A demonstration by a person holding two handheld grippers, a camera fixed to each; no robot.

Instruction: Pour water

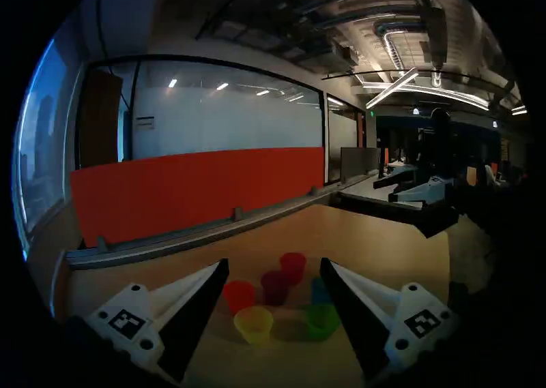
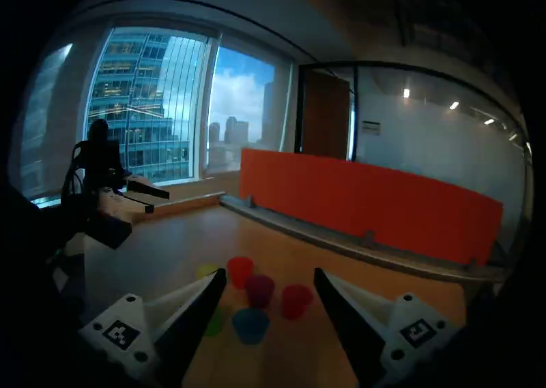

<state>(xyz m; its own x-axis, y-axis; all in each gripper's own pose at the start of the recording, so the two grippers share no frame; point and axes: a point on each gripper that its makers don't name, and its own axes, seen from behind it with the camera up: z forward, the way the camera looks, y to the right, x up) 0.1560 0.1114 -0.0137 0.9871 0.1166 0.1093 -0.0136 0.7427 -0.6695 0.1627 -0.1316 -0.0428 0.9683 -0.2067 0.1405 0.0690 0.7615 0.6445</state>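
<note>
Left gripper view
- Jaws: the left gripper (image 1: 273, 264) is spread wide and grasps nothing.
- Cups: six stand in a cluster on the table (image 1: 382, 251), dead ahead at 12 o'clock from the jaws, inside the gap between the fingers.
- Nearest: the yellow cup (image 1: 253, 324), with the green cup (image 1: 321, 320) at its 3 o'clock.
- Axis: every cup stands upright, mouth up, long axis vertical.
- Other arm: the right gripper (image 1: 418, 194) is at 2 o'clock, well apart from the cups.

Right gripper view
- Jaws: the right gripper (image 2: 268, 273) is released wide and empty.
- Cups: the same cluster lies at 12 o'clock, between the fingers.
- Nearest: the blue cup (image 2: 250, 324), with the maroon cup (image 2: 260, 290) just beyond it.
- Axis: upright, mouths up.
- Other arm: the left gripper (image 2: 126, 191) is at 10 o'clock, well apart.
- Nearer arm: judged about level; neither clearly leads.
- Water: which cup holds it cannot be told.
</note>
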